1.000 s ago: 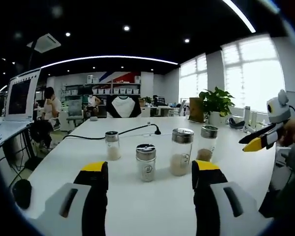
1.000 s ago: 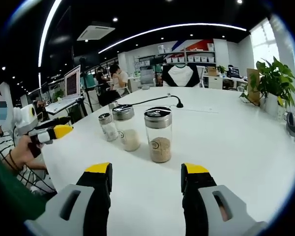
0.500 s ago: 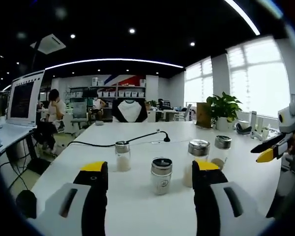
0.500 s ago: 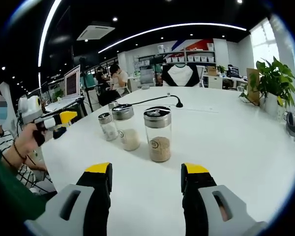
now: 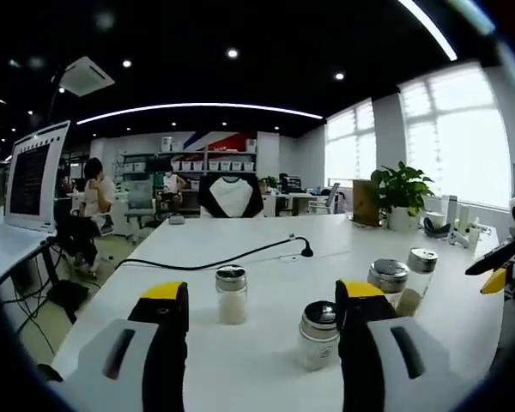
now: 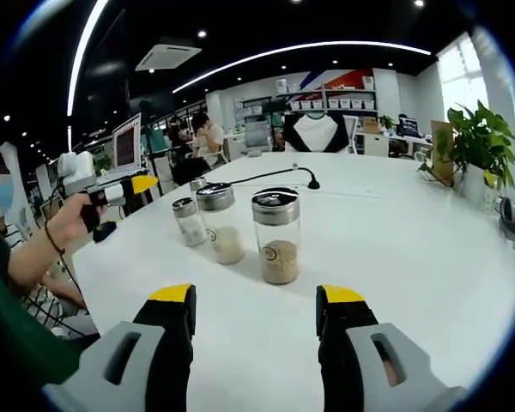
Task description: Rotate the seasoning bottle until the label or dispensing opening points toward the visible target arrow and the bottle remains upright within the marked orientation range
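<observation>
In the left gripper view, the left gripper (image 5: 262, 296) is held with its yellow-tipped jaws apart and nothing between them, above the near edge of a white table (image 5: 197, 257). Four lidded seasoning jars are seen on the table: a small jar (image 5: 232, 294) with pale contents between the jaws, a nearer jar (image 5: 318, 334) beside the right jaw, and two more, one (image 5: 387, 279) partly hidden behind that jaw and one (image 5: 421, 268) just past it. The right gripper (image 5: 496, 273) is seen at the right edge. No target arrow or marked range can be made out, and which jar is meant cannot be told. In the right gripper view, the right gripper (image 6: 255, 302) is likewise held open and empty, short of the seasoning bottle (image 6: 277, 236), a clear jar with a metal cap, brownish grains in its lower part and a small round label facing the camera. It is judged to be glass: rigid, smooth, rather slippery, light but easily tipped, so it would best be taken low across the body and turned gently, kept upright. Two further jars (image 6: 220, 221) (image 6: 187, 220) are lined up behind it, and the fourth is largely hidden. The left gripper (image 6: 124, 188) is seen at the left, in a hand (image 6: 69, 230). The cap's openings are too small to read.
</observation>
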Available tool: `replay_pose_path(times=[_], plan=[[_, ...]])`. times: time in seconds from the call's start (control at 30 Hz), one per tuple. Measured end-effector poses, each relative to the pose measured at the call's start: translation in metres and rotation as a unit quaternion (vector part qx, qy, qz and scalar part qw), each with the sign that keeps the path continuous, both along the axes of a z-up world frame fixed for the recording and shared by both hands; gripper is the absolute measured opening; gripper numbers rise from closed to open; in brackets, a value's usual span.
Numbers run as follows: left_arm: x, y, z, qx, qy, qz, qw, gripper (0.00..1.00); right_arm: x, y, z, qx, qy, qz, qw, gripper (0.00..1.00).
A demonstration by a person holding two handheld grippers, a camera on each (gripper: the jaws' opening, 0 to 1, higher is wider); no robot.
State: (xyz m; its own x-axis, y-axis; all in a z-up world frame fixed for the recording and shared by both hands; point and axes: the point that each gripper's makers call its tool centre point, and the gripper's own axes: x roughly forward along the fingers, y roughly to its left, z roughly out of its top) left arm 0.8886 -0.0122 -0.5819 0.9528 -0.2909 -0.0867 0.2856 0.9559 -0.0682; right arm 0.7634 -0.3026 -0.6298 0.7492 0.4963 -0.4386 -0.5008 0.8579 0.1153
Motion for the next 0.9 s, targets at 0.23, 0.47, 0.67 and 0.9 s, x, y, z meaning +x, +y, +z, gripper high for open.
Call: replay_pose_path(times=[0.23,0.47,0.67,0.9], plan=[[0.026,0.01,-0.019,0.023,0.021,0.001,0.9995,0.74,-0.001,-0.005,-0.001,-0.003,0.001,-0.006,1.0,0.56],[0.055,0.01,-0.043,0.034,0.042,-0.011,0.9985,0.77,0.002,-0.012,0.004,-0.017,-0.007,-0.011,0.9998,0.56],[0.072,0.006,-0.058,0.033,0.061,-0.019,0.9974,0.75,0.001,-0.011,0.007,-0.017,-0.01,-0.01,0.9998,0.56],[0.087,0.008,-0.068,0.023,0.058,-0.02,0.9979,0.69,-0.001,-0.01,0.008,-0.014,-0.009,-0.011,0.9998,0.56]])
